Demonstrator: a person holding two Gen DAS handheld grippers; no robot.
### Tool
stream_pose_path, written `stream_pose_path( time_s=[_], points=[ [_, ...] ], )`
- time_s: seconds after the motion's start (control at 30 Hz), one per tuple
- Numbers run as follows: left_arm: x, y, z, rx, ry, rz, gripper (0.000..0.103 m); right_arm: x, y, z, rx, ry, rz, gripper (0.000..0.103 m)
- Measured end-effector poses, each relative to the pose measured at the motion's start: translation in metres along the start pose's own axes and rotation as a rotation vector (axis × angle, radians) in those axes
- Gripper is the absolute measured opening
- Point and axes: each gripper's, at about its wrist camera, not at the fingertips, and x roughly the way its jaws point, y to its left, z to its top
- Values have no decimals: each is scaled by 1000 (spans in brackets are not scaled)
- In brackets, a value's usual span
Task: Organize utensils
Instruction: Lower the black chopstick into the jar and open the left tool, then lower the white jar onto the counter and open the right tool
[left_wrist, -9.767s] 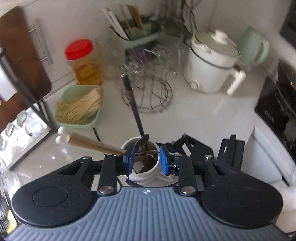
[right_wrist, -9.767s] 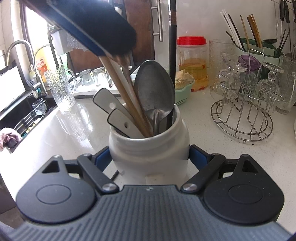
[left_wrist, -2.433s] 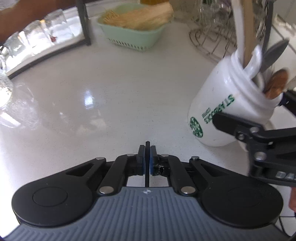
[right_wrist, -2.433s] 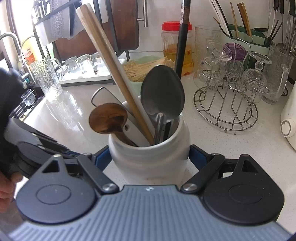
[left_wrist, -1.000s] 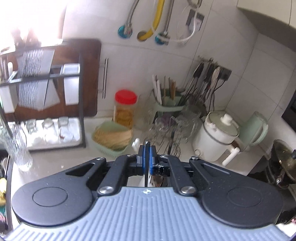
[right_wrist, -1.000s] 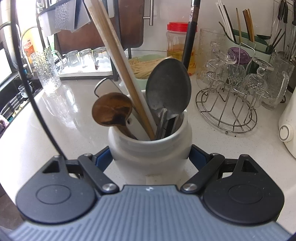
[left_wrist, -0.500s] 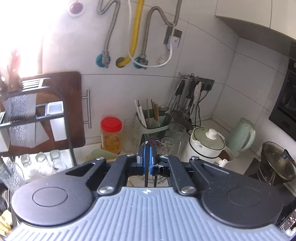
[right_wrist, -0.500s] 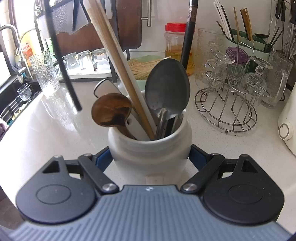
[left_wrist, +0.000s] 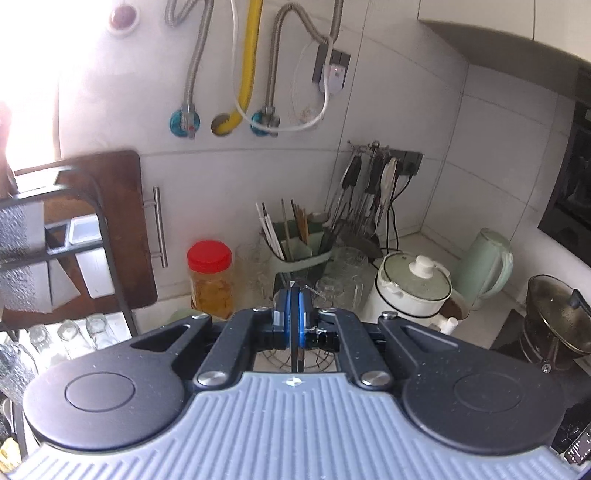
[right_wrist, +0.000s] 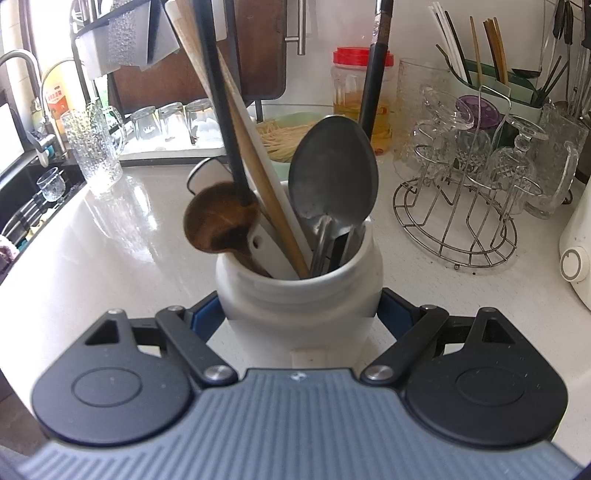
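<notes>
My right gripper (right_wrist: 299, 314) is shut on a white ceramic jar (right_wrist: 299, 306) that stands on the white counter. The jar holds a grey metal spoon (right_wrist: 332, 184), a brown wooden spoon (right_wrist: 218, 221), wooden chopsticks (right_wrist: 255, 184), white-handled utensils and a tall black handle (right_wrist: 373, 81). My left gripper (left_wrist: 293, 314) is shut on a thin black utensil (left_wrist: 296, 354), held edge-on high above the counter. In the right wrist view that black rod (right_wrist: 221, 110) hangs down from the top, its lower end at the wooden spoon's bowl by the jar mouth.
A wire glass rack (right_wrist: 461, 206), a green cutlery caddy (right_wrist: 491, 81), a red-lidded jar (right_wrist: 358, 88), a green basket of sticks (right_wrist: 280, 136) and a glass pitcher (right_wrist: 96, 147) stand behind the jar. A rice cooker (left_wrist: 413, 291) and kettle (left_wrist: 484, 266) are at the right.
The black rod held by my left gripper has moved right and down in the right wrist view, from left of the jar to the jar mouth. The left gripper has risen a little.
</notes>
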Motion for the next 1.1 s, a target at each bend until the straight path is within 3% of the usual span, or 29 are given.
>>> stream_pose_path(
  time_s=[0.27,0.77,1.1],
  points=[
    [36,0,-16,-2,87,-22,5,0,0,-2,4,-9,1,90],
    [96,15,-58,-40,329,-104,5,0,3,-3,15,-19,-23,90],
    [104,37,-54,-67,352,-102,7,2,6,-1,47,-11,-51,90]
  ],
)
